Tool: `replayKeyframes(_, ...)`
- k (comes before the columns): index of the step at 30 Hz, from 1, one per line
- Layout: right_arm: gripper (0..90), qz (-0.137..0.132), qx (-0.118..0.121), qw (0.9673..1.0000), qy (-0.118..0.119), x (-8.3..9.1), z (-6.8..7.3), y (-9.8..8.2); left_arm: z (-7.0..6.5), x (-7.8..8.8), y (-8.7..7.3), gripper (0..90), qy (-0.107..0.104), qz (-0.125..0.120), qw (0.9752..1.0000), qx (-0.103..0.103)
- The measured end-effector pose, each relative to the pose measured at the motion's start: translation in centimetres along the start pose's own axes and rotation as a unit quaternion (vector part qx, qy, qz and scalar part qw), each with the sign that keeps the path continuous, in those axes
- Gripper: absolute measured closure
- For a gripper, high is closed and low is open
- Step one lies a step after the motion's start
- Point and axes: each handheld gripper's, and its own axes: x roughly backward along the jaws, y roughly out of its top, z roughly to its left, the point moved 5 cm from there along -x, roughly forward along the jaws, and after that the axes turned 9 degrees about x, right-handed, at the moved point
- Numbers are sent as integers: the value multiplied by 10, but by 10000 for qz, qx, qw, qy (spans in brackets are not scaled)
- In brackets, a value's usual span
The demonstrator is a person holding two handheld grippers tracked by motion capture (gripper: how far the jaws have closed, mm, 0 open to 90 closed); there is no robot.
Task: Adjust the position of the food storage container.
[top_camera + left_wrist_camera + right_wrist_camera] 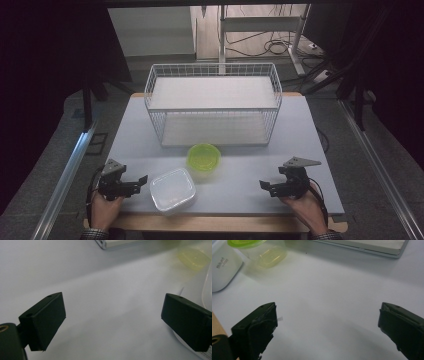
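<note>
A round container with a green lid point(203, 157) sits at the middle of the table, in front of a white wire basket point(213, 104). A white rectangular lidded box point(172, 190) lies near the front edge, just left of the green one. My left gripper point(140, 183) rests at the front left, open and holding nothing, its tips close to the white box point(208, 285). My right gripper point(265, 187) rests at the front right, open and holding nothing. In the right gripper view, the green-lidded container point(262, 251) and the white box point(223, 265) lie far ahead at the left.
The grey table top point(300, 140) ends in a wooden front edge point(215, 222). The basket's base point(372, 246) stands at the far side. Metal rails run along the floor at both sides, and cables lie on the floor behind the table.
</note>
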Motion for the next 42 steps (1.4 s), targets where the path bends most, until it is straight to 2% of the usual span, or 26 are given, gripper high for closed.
replayKeyframes(4, 74, -31, -132, 9999, 46, 2, -1, 2, -2, 0, 0, 51, -25, 24, 10000, -44)
replayKeyframes(11, 145, 157, -81, 9998, 75, 0, 2, 0, -2, -1, -1, 51, -63, 71, 10000, 8)
replayKeyframes(16, 233, 225, 111, 9996, 113, -1, 8, 3, -3, -2, -2, 52, -52, 101, 9999, -36)
replayKeyframes(23, 356, 377, 381, 9981, 289, -8, 18, 12, -7, 0, -2, 54, 0, 110, 9997, -215)
replayKeyframes(24, 402, 417, 462, 9974, 375, -11, 23, 17, -7, 1, -2, 54, -16, 68, 9998, -206)
replayKeyframes(27, 447, 430, 517, 9965, 500, -14, 28, 22, -7, 1, -1, 54, -29, 62, 9998, -210)
replayKeyframes(28, 501, 476, 577, 9954, 603, -18, 32, 27, -7, 1, -1, 55, -24, 57, 9997, -223)
replayKeyframes(30, 529, 501, 613, 9948, 642, -20, 35, 30, -8, 1, -1, 55, -33, 60, 9997, -237)
replayKeyframes(31, 579, 580, 765, 9929, 699, -25, 40, 36, -8, 1, -1, 55, -33, 58, 9997, -247)
replayKeyframes(34, 628, 627, 970, 9909, 684, -32, 45, 44, -9, 0, -1, 55, -42, 55, 9995, -314)
replayKeyframes(39, 713, 525, 1051, 9897, 816, -41, 52, 61, -10, -1, -2, 55, -31, 57, 9993, -356)
replayKeyframes(42, 805, 451, 1125, 9878, 974, -55, 60, 79, -10, -1, -2, 55, -26, 79, 9992, -381)
